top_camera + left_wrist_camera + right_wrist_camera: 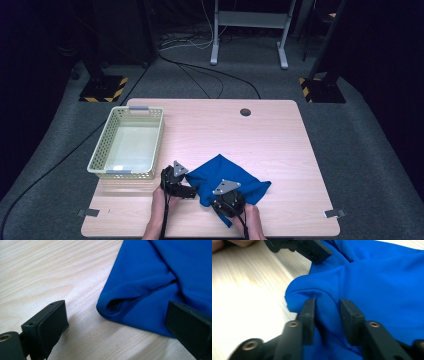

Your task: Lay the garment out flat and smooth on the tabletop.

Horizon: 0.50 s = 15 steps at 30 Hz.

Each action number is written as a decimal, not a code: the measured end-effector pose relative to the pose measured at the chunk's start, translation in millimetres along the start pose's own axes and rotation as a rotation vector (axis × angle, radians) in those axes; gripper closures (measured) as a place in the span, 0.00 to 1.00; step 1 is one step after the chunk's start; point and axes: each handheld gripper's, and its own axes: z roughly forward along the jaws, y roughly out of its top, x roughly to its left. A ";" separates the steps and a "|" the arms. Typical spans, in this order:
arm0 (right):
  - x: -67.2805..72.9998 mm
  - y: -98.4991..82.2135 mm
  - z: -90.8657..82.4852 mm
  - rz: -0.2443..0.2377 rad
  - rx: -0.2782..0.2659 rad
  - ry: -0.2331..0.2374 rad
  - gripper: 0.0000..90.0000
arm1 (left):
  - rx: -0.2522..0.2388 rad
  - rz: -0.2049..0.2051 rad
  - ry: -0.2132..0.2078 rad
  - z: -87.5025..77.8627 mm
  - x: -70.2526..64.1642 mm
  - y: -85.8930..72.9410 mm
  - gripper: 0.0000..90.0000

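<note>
Cloth [227, 175], blue and rumpled, lies on the tabletop [250, 135] at our near edge. Our right gripper [327, 312] has a fold between its fingers, which look to be pinching it. Our left gripper [116, 322] stands spread around the cloth's corner. A basket [100, 150] sits to the left.

I am working in what looks like a lab or recording studio, not a home. Beyond my tongs stands a plain wooden table [260, 130] with a round cable hole [245, 112], set on grey carpet [350, 150]. Farther off, black curtains [385, 45] close the room in. To the far left and far right of the tongs, dark stands rest on bases with yellow and black hazard stripes [102, 89]. Loose cables [200, 70] run over the floor, past the legs of a grey metal frame [250, 30] at the back.
</note>
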 end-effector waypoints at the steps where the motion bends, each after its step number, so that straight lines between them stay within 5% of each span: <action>1: -0.8 -0.3 -1.5 0.005 -0.012 0.003 0.80 | 0.000 0.000 0.000 0.0 0.0 0.0 0.05; 15: -7.2 -1.5 -18.7 0.058 -0.098 -0.007 0.92 | -0.001 0.000 -0.001 -0.1 0.0 0.0 0.05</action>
